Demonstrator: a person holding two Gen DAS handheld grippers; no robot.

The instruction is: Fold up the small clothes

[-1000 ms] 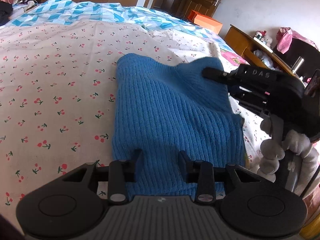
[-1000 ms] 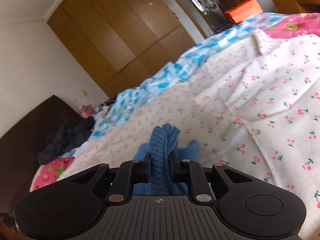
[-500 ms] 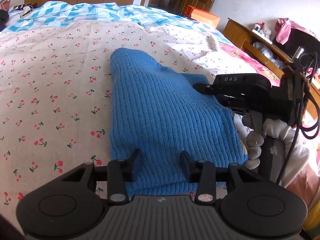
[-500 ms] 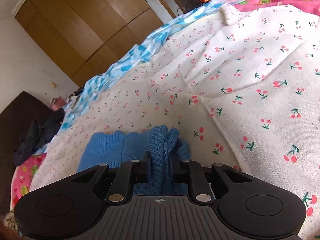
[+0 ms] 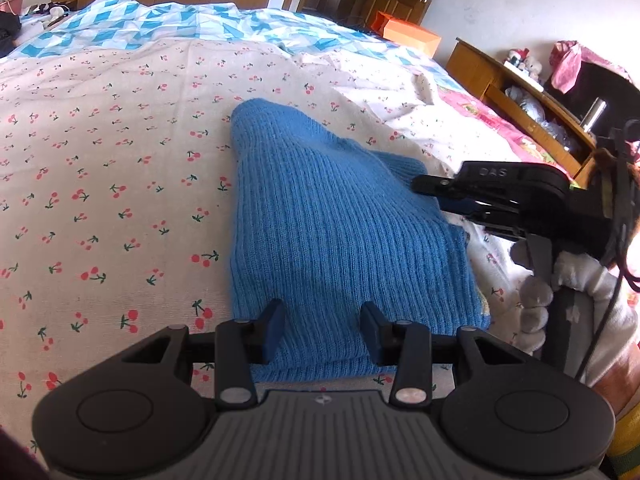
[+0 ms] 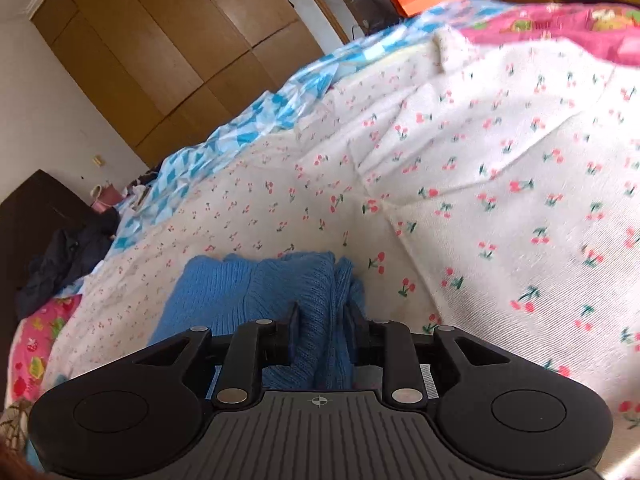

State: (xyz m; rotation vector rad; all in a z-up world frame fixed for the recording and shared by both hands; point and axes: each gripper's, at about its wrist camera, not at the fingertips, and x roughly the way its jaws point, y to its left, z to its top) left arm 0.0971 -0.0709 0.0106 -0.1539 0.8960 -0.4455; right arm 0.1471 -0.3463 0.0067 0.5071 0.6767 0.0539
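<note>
The blue knit garment (image 5: 332,232) lies on the bed (image 5: 100,168), on the cherry-print sheet, doubled over into a rough rectangle with its near hem toward the person.

Right gripper (image 6: 320,316): a second ago it held a bunched edge of the garment clear of the sheet; that edge has since been carried across and lowered, and the fold now rests on the layer beneath. Its jaws are opening, with a ridge of knit between them. From the left wrist view the same gripper (image 5: 424,184) sits at the garment's far right corner, low against the bed.

Left gripper (image 5: 322,326): jaws apart, straddling the near hem; the cloth lies between them but the pads do not appear to press it. It has kept its place throughout.

Assessment: this fold looks laid and is being let go. The corner under the right jaws is still puckered and may want smoothing. Whether a further fold is needed cannot be judged from here.
</note>
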